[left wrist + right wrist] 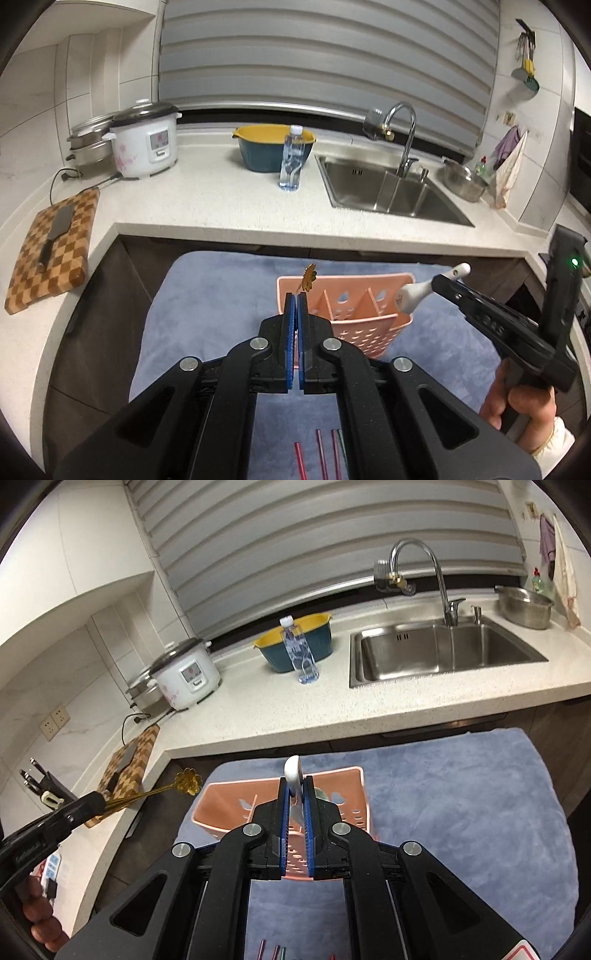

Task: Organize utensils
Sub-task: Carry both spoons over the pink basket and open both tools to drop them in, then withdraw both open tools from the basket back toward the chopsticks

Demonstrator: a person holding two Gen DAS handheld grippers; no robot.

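Your left gripper (296,295) is clamped on a gold flower-topped utensil (308,277); its working end is hidden, so spoon or fork is unclear. Your right gripper (296,781) is closed on a white ceramic spoon (293,771). Both hang over the pink divided caddy (373,317) on the blue towel (221,295). Nothing seems dropped in yet, though a greenish shape behind the right jaw can't be made out. Coloured chopsticks (321,454) wait on the towel, cut off at the frame edge, count unclear.
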